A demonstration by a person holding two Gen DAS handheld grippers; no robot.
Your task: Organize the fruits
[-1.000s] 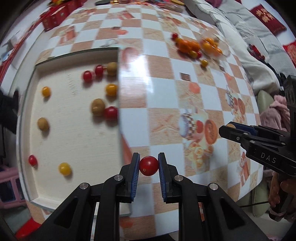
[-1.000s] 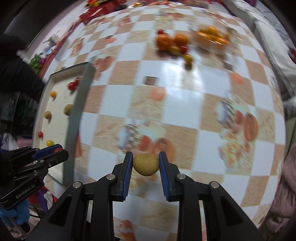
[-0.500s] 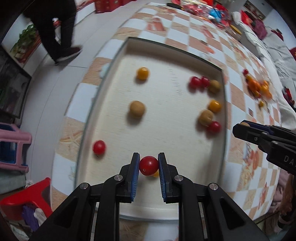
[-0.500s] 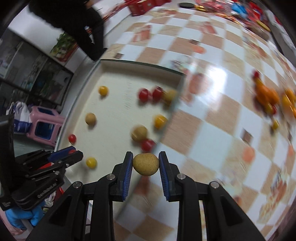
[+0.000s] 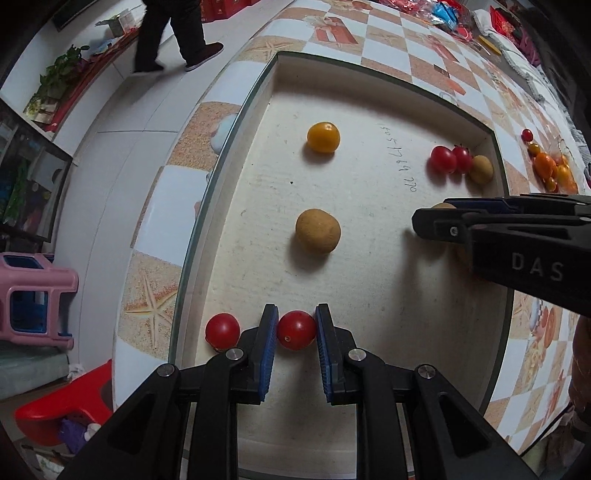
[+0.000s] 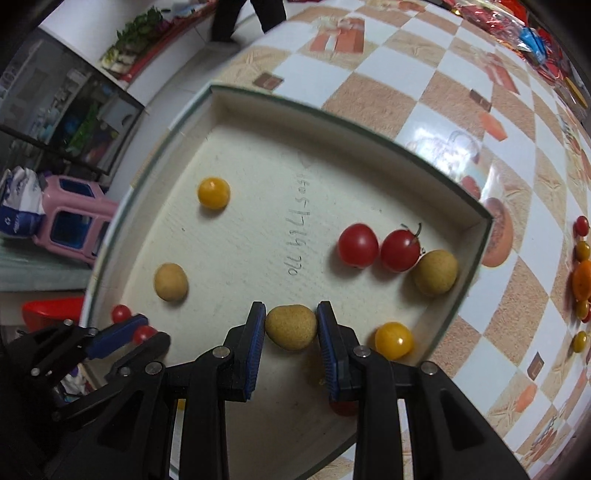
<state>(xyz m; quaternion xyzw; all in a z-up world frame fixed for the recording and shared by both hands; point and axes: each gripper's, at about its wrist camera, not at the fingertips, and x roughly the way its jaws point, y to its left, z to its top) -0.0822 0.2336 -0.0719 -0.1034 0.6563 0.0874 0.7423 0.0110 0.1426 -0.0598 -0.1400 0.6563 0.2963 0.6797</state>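
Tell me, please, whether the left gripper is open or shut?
Shut: the left gripper has both blue pads pressed against a red tomato above the tray.

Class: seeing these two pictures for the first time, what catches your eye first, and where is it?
Two black claws hang over a shallow cream tray: the left claw pinches a red tomato, the right claw a tan fruit. More red, yellow and tan fruits lie scattered in the tray.

Red fruit (image 6: 343,408) mostly hidden under right gripper (image 6: 291,326) (kind unclear); bystander's legs (image 5: 168,33) cropped.
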